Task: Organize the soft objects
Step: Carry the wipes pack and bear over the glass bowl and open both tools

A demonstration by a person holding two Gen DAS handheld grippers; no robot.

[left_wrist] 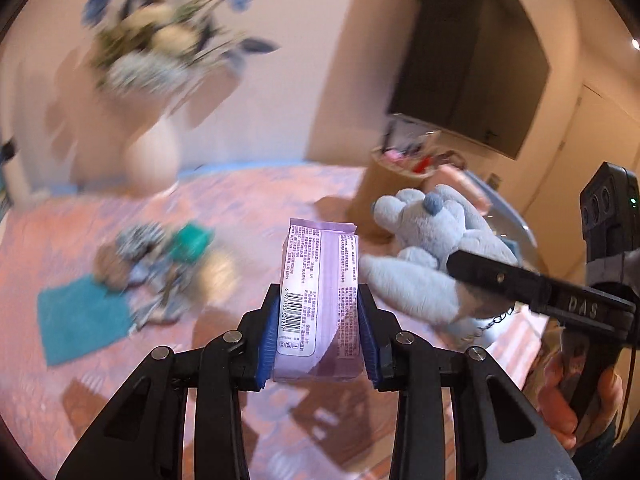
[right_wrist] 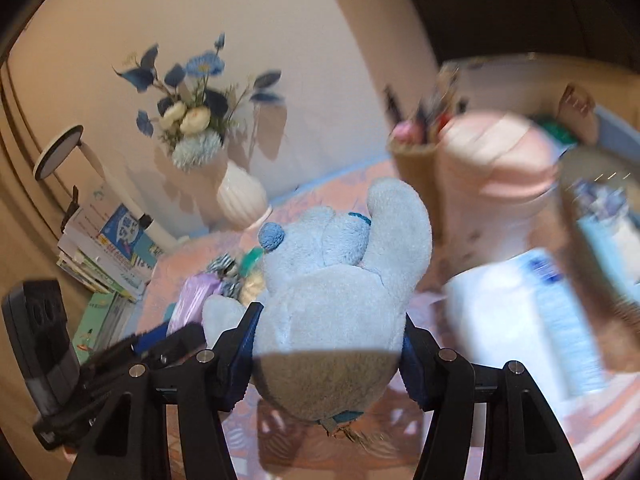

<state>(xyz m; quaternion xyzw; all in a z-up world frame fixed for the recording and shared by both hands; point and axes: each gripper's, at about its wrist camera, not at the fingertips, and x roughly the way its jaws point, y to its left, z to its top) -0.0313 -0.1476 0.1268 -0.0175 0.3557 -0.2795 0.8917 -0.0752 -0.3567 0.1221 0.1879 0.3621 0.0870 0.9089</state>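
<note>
A purple tissue pack point(left_wrist: 320, 264) with printed text and a barcode stands upright between the blue pads of my left gripper point(left_wrist: 320, 296), which is shut on it above the pink patterned tablecloth point(left_wrist: 248, 208). To its right a light blue plush toy point(left_wrist: 424, 248) hangs in the air, with one finger point(left_wrist: 500, 278) of the right gripper across it. In the right wrist view my right gripper point(right_wrist: 328, 320) is shut on the plush toy point(right_wrist: 336, 264), whose body fills the gap. The purple pack point(right_wrist: 196, 300) and left gripper point(right_wrist: 160, 340) show at lower left.
A teal cloth point(left_wrist: 80, 316) and a blurred pile of small soft items point(left_wrist: 160, 256) lie at the left. A white vase of blue flowers point(right_wrist: 240, 196) stands by the wall. A tan container point(left_wrist: 384, 200), a pink roll point(right_wrist: 496, 168), a white-blue pack point(right_wrist: 520, 320) and stacked books point(right_wrist: 108, 256) surround the area.
</note>
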